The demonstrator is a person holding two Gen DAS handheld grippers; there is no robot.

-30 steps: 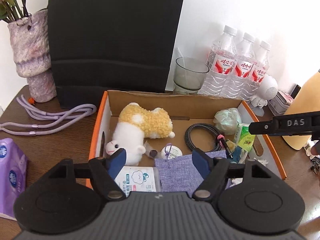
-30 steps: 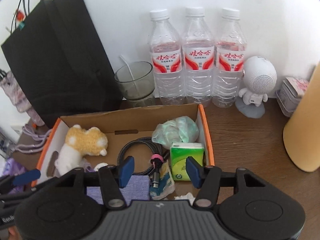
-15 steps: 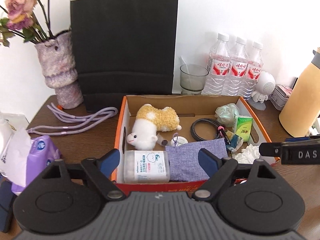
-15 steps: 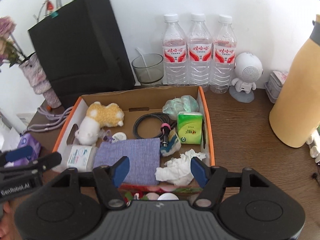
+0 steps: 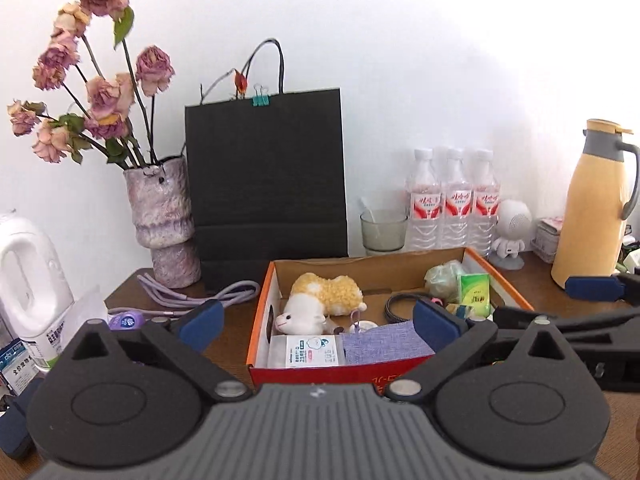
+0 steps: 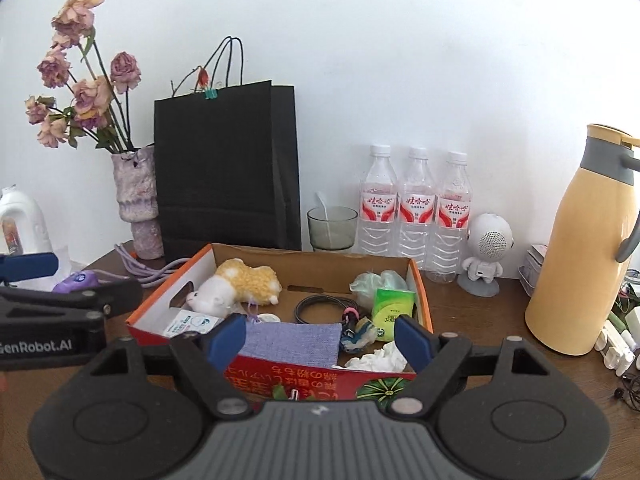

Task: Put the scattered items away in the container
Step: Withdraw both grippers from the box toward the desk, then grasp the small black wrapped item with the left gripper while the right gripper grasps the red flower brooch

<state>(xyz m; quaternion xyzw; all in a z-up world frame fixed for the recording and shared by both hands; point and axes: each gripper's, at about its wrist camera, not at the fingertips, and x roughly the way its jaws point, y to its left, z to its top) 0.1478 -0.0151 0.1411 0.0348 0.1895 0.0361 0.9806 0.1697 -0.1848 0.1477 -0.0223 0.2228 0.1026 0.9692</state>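
An orange-rimmed cardboard box (image 5: 258,320) (image 6: 424,300) sits on the brown table. Inside it lie a plush sheep (image 5: 320,300) (image 6: 236,284), a wipes pack (image 5: 308,350), a purple cloth (image 6: 292,338), a black cable (image 6: 320,306), a green tissue pack (image 6: 390,308) and crumpled tissue (image 6: 376,360). My left gripper (image 5: 318,325) hovers before the box's near left corner, jaws opening, nothing between them. My right gripper (image 6: 320,340) hangs in front of the near wall, jaws opening too, holding nothing. A purple cord (image 5: 192,300) and a small purple pack (image 5: 126,322) lie left of the box.
A black paper bag (image 5: 266,184) and a vase of dried roses (image 5: 162,216) stand behind the box. A glass (image 6: 332,228), three water bottles (image 6: 416,216), a white robot speaker (image 6: 486,252) and a yellow thermos (image 6: 584,256) line the back right. A white bottle (image 5: 28,272) stands far left.
Both grippers have drawn back from over the box and tilted upward, so the whole box and wall now show. Both pairs of jaws have spread wider.
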